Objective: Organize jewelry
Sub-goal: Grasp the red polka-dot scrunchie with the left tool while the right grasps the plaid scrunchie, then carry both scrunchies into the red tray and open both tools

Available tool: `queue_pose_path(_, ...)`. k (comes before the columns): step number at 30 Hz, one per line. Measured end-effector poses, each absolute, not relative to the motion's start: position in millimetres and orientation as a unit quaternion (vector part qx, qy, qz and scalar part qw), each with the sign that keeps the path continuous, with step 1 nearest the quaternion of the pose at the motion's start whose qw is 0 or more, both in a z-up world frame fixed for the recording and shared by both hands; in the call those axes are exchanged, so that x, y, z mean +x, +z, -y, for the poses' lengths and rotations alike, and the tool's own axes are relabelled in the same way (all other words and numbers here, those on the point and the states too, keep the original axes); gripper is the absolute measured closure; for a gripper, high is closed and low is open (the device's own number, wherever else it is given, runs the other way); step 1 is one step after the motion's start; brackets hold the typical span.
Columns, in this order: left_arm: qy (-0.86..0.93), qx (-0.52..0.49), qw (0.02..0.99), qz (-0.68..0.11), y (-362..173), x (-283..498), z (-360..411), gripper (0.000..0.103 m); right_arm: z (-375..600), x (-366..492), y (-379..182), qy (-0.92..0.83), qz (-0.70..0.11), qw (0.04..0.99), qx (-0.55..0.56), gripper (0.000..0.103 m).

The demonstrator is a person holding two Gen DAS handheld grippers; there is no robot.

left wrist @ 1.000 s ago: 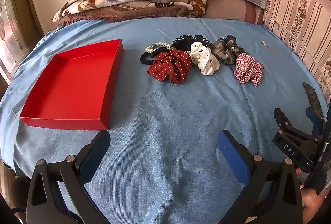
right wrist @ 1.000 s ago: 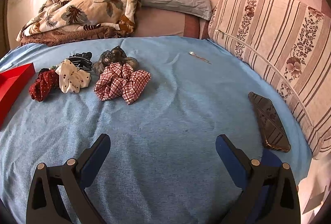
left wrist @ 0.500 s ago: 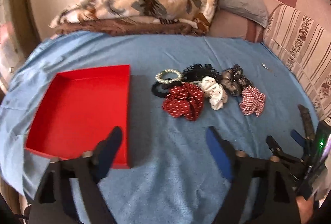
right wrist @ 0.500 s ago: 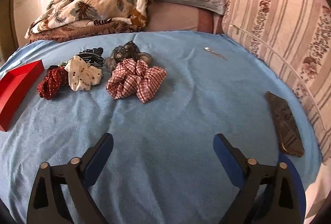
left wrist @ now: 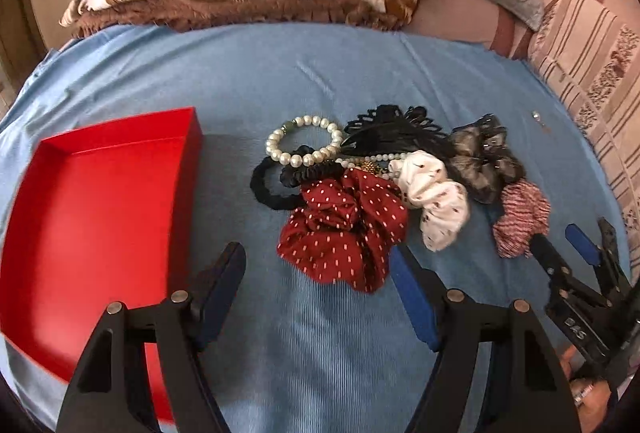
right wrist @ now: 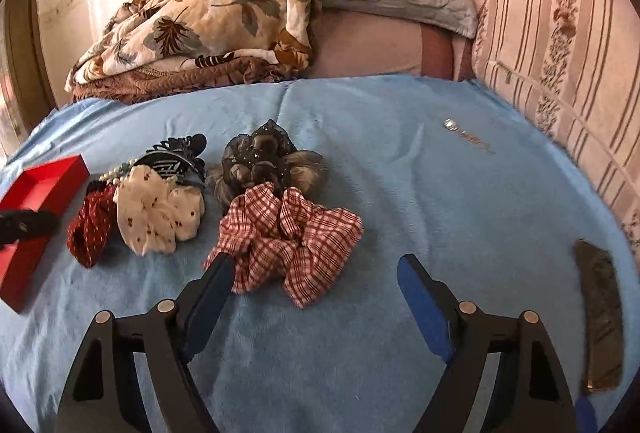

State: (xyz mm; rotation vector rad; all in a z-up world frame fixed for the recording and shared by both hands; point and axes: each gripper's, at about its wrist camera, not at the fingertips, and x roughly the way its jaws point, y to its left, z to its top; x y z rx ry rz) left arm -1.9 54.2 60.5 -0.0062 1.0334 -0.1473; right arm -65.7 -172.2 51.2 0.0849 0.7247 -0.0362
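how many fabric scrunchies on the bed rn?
4, in one cluster right of the red box: red dotted scrunchie nearest it, white spotted scrunchie, dark sheer scrunchie behind, red plaid scrunchie farthest right. More may be hidden underneath.

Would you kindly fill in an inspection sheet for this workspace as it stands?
Surface: blue bedspread, wrinkled.
Job's things: red box empty; pearl bracelet, black claw clip, red dotted scrunchie, white scrunchie, dark sheer scrunchie, plaid scrunchie heaped beside it.
Clutter: dark phone; small pin.
Grippers: left gripper and right gripper open, empty, jaws just been closing.
Cables: nothing seen.
Surroundings: leaf-print blanket, striped cushion.
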Motion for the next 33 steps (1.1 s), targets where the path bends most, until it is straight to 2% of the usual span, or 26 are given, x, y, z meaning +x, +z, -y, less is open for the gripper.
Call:
queue_pose_path(8, -0.07, -0.003, 0.855, -0.514, 31.4, 21.7, -44.4, 0.03, 171.4, -50.3, 51.1, 0.017, -0.35, 0.934, 0.07, 0.016)
queue_pose_path(11, -0.073, 0.0, 0.851, -0.52, 24.7, 23.4, -40.6, 0.03, 173.3, -43.1, 48.8, 0.023, -0.357, 0.93, 0.083, 0.025)
queue_pose_path(12, -0.073, 0.0, 0.851, -0.52, 23.9, 22.8, -40.1, 0.035, 174.1, -40.6, 47.1, 0.023, -0.362, 0.928, 0.087, 0.029)
queue_pose_path(14, -0.063, 0.016, 0.852, -0.52, 22.9, 20.2, -35.1, 0.065, 175.8, -36.7, 43.0, 0.026, -0.373, 0.923, 0.096, 0.044)
queue_pose_path(15, -0.064, 0.02, 0.853, -0.517, 24.3, 18.0, -33.1, 0.073, 177.3, -35.0, 40.8, 0.029, -0.379, 0.919, 0.104, 0.056)
queue_pose_path(16, -0.069, 0.017, 0.852, -0.519, 25.0, 16.4, -32.9, 0.09, 179.1, -34.9, 39.8, 0.03, -0.381, 0.918, 0.108, 0.067)
queue_pose_path(19, -0.081, 0.006, 0.852, -0.518, 33.5, 5.4, -31.6, 0.091, 182.0, -37.2, 39.3, 0.031, -0.381, 0.917, 0.119, 0.084)
queue_pose_path(22, -0.094, -0.001, 0.857, -0.507, 46.9, -10.1, -31.4, 0.091, 183.8, -43.3, 40.8, 0.03, -0.378, 0.917, 0.126, 0.089)
queue_pose_path(28, -0.106, -0.021, 0.873, -0.476, 86.1, -46.9, -51.3, 0.091, 181.3, -64.8, 45.3, 0.026, -0.377, 0.918, 0.123, 0.092)
queue_pose_path(33, -0.065, -0.034, 0.89, -0.449, 108.5, -77.2, -100.8, 0.091, 174.8, -92.0, 56.6, 0.027, -0.374, 0.919, 0.121, 0.097)
